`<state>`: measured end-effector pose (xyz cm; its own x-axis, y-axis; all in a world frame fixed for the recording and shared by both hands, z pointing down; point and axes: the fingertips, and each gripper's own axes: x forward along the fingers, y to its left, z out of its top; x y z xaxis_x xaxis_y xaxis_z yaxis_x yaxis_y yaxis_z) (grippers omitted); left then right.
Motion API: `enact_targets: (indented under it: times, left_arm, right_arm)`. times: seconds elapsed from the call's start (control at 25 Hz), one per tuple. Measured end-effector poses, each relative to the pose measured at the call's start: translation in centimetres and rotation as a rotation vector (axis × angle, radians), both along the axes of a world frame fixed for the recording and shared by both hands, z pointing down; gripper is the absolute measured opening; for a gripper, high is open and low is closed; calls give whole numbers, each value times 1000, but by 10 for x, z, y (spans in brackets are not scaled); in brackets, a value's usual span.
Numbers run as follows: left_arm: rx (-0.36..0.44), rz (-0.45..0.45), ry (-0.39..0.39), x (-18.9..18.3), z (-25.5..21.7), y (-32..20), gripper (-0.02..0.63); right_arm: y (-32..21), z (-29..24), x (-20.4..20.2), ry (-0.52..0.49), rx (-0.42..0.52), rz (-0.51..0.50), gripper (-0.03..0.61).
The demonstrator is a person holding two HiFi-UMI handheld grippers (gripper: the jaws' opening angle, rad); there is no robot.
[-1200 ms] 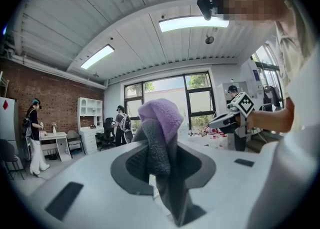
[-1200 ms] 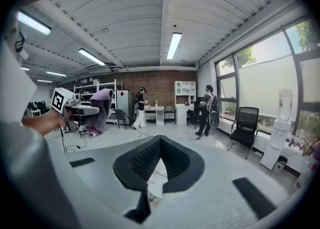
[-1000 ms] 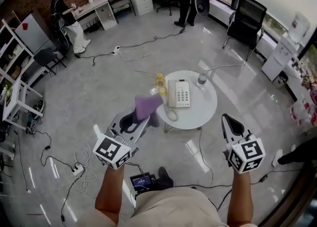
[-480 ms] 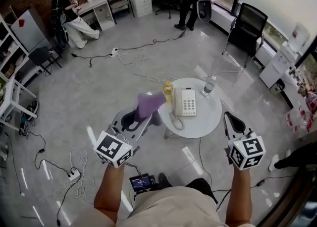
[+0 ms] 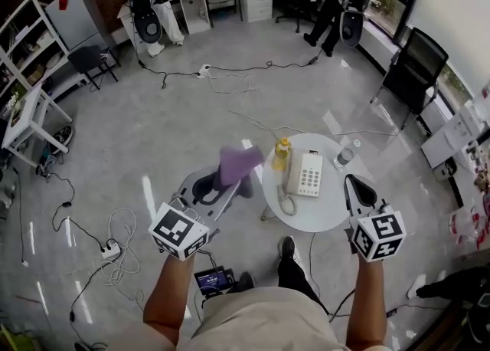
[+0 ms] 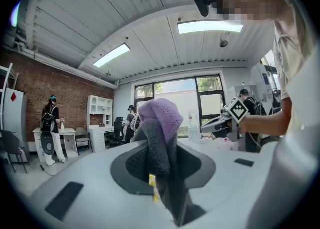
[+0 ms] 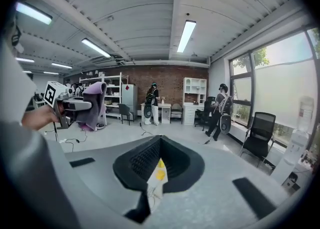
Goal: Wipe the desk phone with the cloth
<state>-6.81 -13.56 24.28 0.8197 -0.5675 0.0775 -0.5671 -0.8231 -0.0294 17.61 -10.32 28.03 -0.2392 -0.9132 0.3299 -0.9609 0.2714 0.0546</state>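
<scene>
Desk phone (image 5: 308, 175): is sitting mid-top on the round white table (image 5: 325, 211).
Purple cloth (image 5: 239, 162): is hanging clamped in the left gripper (image 5: 227, 182), off the table's left edge.
Right gripper (image 5: 358, 187): is hovering over the near right edge, jaws closed, empty.
Handling: sweeping the cloth in should mean clearing the yellow bottle (image 5: 282, 154).

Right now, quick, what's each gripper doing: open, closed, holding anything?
Left gripper: fingers closed on the purple fleece cloth.
Right gripper: fingers closed, holding nothing.
</scene>
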Motion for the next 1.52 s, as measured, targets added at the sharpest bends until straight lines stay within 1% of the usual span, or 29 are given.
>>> enact_targets:
  times: [0.12,0.2,0.4,0.68,1.0,1.16,1.52]
  left_arm:
    - [-12,-55,-5,-1,1,-14,91]
    - [-21,-76,-11,7,0,-23,91]
    - [-30,-95,-8,28,17,-47,91]
    - [-79,-131,-29,36,37,-65,91]
    - [-122,-163,-48,33,60,-78,91]
    - [-142,-160,-49,31,78,-87,91]
    - [-227,-172,-68,41,121,-108,91]
  right_arm:
    - [-27,8,-4,-7,-2,-60,-8]
    - [-43,13,1,-11,-9,-87,-7]
    - [-78,34,12,-14,-41,-135,-6]
    - [-108,62,9,-25,-70,-182,-6]
    - [-135,94,6,-27,-112,-203,-6]
    - [-149,113,5,-35,-143,-204,-6]
    - [-182,178,6,-39,-213,-190,-6]
